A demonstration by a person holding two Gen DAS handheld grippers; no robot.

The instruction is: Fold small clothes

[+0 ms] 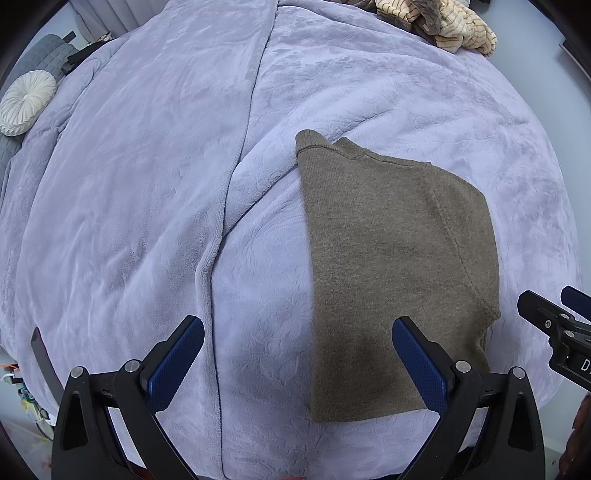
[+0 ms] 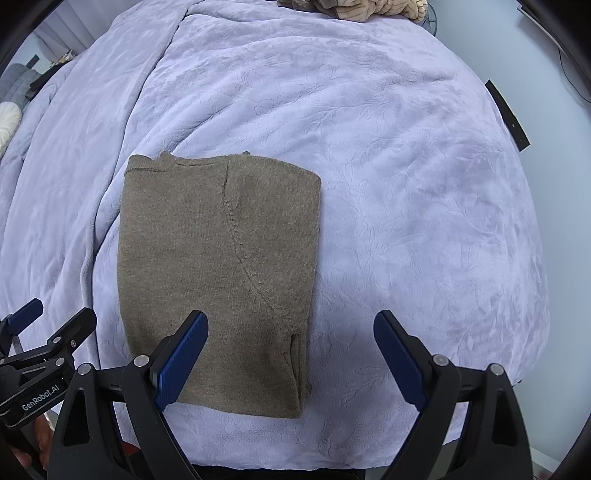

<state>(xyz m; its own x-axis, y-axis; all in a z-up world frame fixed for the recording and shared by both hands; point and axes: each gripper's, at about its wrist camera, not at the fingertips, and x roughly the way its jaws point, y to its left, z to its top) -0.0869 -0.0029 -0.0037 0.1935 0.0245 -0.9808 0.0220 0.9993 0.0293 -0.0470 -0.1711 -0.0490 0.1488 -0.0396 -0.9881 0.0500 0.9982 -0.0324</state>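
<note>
I held my left tongs above the bed, and their two blue pads stood wide apart with nothing between them. The brown knitted garment lay flat on the lilac blanket, folded into a long rectangle. It was in front of the left tongs and a little to their right, and the right finger of these tongs covered its near corner in my view; I could not tell if it touched the cloth.

My right tongs were also fully open and they gripped nothing. From them the same garment lay ahead and to the left, with its near edge close under the left pad. A curved seam ran down its upper layer.

Each pair of tongs appeared at the edge of the other camera, so they were side by side, near the garment's near end. Far ahead, at the top of the bed, some striped beige cloth lay in a heap. Far to the left of the left tongs a round white cushion rested beside the blanket.
</note>
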